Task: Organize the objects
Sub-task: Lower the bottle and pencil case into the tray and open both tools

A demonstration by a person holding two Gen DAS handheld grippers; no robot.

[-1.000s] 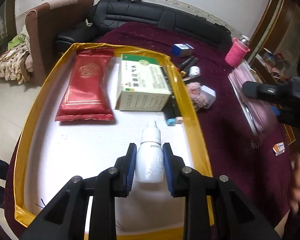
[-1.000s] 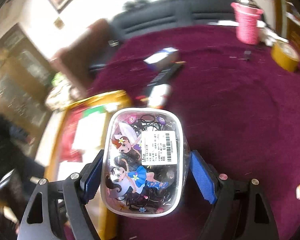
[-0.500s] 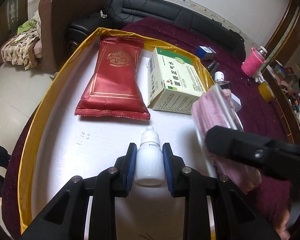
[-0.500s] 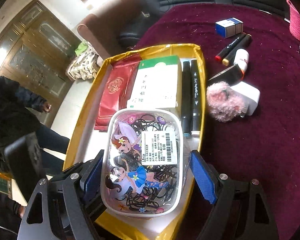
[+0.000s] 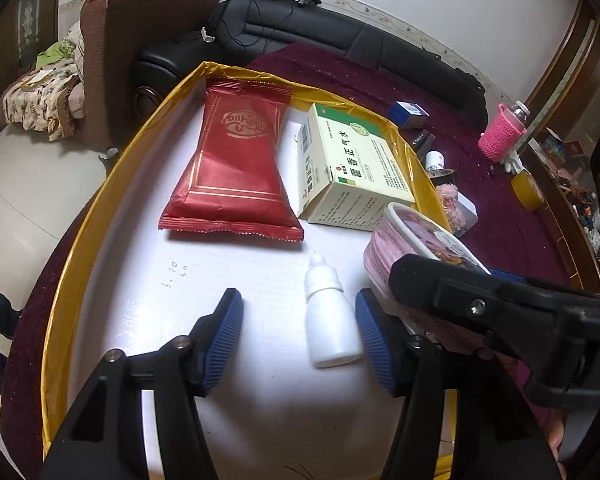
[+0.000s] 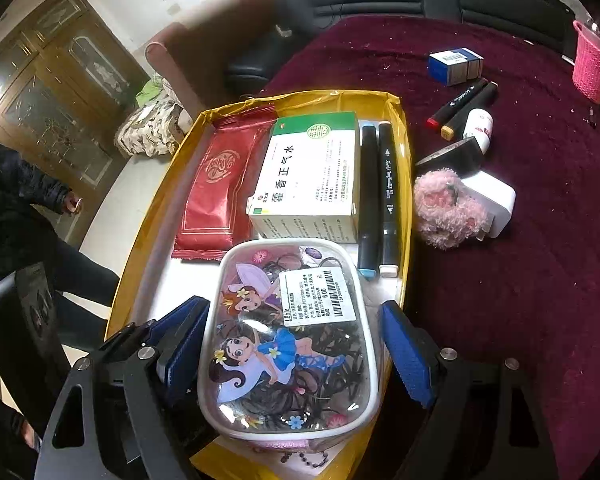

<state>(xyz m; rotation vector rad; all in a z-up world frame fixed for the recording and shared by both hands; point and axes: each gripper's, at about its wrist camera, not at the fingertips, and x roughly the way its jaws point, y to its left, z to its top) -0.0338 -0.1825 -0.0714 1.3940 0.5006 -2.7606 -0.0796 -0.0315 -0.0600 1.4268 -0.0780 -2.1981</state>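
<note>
A white dropper bottle [image 5: 327, 320] lies on the white floor of the yellow-rimmed tray [image 5: 100, 196]. My left gripper [image 5: 300, 338] is open, its blue pads either side of the bottle and apart from it. My right gripper [image 6: 292, 354] is open around a clear pouch of hair ties with a cartoon fairy print [image 6: 288, 340], which rests at the tray's near right corner; it also shows in the left wrist view [image 5: 412, 240]. The tray [image 6: 404, 184] also holds a red packet [image 6: 216, 192], a green-white medicine box [image 6: 312, 176] and two black markers [image 6: 376, 200].
On the maroon cloth right of the tray lie a pink fluffy item [image 6: 444, 208], a white charger [image 6: 496, 200], two more markers [image 6: 460, 108], a small white bottle [image 6: 478, 128], a blue box [image 6: 454, 66] and a pink cup [image 6: 592, 64]. A person stands at left [image 6: 12, 216].
My left gripper has opened and let go of the dropper bottle, which now lies in the tray. My right gripper brought the pouch over the tray and its jaws have opened off it.
</note>
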